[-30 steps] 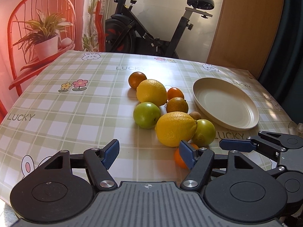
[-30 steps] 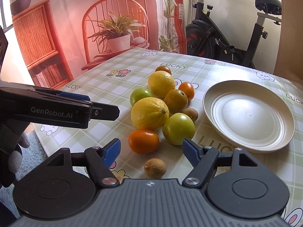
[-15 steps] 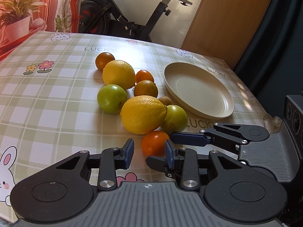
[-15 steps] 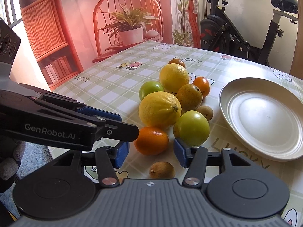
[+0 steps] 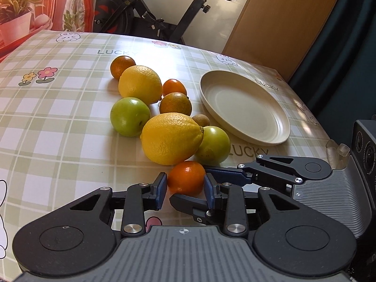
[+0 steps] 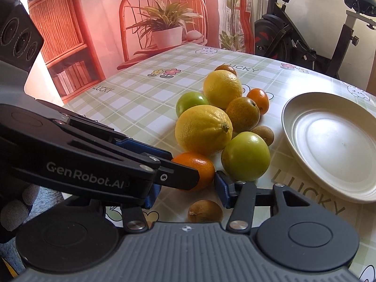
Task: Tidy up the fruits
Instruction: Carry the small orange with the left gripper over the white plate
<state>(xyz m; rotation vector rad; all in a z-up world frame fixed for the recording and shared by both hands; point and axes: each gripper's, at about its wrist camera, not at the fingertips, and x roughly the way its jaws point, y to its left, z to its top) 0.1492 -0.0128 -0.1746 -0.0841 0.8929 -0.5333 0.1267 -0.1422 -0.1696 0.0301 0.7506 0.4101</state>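
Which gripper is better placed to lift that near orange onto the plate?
Left. The left gripper brackets the orange; the right gripper sits over a kiwi.

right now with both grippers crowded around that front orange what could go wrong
The left gripper pads bracket the orange while the right gripper crosses close beside it, so the two could collide. The orange sits against the big lemon and green apple; lifting may nudge them rolling.

An exercise bike [image 5: 164, 11] stands beyond the checked desk [image 5: 58, 117], beside a backdrop [image 6: 94, 23] showing a potted plant [image 6: 164, 28].
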